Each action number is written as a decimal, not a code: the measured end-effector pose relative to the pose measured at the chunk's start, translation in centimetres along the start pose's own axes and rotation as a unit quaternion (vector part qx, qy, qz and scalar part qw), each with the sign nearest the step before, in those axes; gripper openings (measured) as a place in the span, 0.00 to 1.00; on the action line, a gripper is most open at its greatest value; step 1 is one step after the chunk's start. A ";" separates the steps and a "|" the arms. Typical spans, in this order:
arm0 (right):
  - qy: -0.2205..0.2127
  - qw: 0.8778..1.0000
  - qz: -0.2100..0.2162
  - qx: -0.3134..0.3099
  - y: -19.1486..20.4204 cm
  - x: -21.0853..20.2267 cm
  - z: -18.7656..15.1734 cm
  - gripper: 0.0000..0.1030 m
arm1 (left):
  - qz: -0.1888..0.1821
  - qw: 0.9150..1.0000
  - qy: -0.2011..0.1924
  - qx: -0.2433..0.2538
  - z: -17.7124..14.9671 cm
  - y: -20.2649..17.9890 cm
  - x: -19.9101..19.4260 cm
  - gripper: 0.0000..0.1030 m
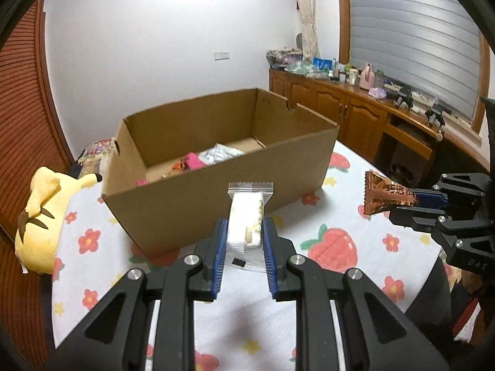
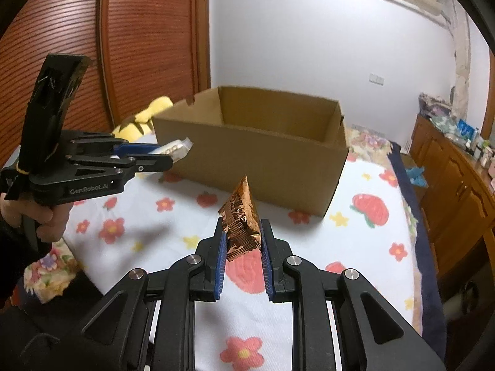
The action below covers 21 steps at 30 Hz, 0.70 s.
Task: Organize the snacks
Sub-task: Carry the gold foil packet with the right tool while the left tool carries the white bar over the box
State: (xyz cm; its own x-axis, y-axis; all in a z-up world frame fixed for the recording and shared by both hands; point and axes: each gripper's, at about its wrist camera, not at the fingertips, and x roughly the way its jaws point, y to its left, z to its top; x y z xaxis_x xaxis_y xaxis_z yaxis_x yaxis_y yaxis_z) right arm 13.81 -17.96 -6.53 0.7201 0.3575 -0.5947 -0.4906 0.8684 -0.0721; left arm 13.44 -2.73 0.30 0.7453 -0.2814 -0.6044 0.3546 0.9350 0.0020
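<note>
Both grippers are loaded and held short of the cardboard box [image 1: 216,167], which sits open-topped on the flower-and-strawberry cloth [image 1: 340,247] covering what looks like a bed. The left gripper [image 1: 244,241] has its jaws closed narrow on a white snack in a clear wrapper [image 1: 246,216], the sealed end pointing toward the box's near wall. The right gripper [image 2: 242,238] has its jaws pinched on a copper foil snack packet [image 2: 239,216], its crimped tip pointing up and away toward the box. Each gripper hangs above the cloth, near the box but not yet over its opening.

The step in hand looks like dropping these two snacks into the box, where a pink packet [image 1: 193,159] and a pale wrapper [image 1: 219,153] already lie on the floor at the far side. To do it well, each gripper should rise enough that the dangling wrapper clears the near rim, travel forward until the snack is fully past the wall, then lower before the jaws open, so the packet lands flat. The foil packet is light and slippery, so a high release may let it flutter onto the rim. Sending the grippers in side by side, left one left and right one right, keeps them from colliding. The yellow plush toy [image 1: 43,210] at the box's left end is out of the way.
</note>
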 end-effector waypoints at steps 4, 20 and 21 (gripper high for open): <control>-0.015 1.000 -0.005 0.005 0.0 -0.4 0.9 0.17 | 0.005 1.000 -0.013 -0.007 0.8 0.6 -0.7 0.20; -0.051 0.998 -0.015 0.035 -2.3 4.5 6.2 0.18 | 0.036 0.999 -0.028 -0.019 5.1 3.6 2.6 0.20; -0.051 0.998 -0.015 0.036 -2.5 4.9 6.5 0.18 | 0.039 0.999 -0.025 -0.024 5.4 4.1 3.3 0.20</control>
State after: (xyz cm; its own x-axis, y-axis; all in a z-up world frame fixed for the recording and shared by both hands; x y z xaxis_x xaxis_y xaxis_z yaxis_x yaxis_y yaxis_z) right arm 21.76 -16.13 -4.08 0.7824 0.3600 -0.5081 -0.4333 0.9008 -0.0289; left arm 20.47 -1.02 2.62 0.7972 -0.2174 -0.5633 0.2682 0.9633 0.0078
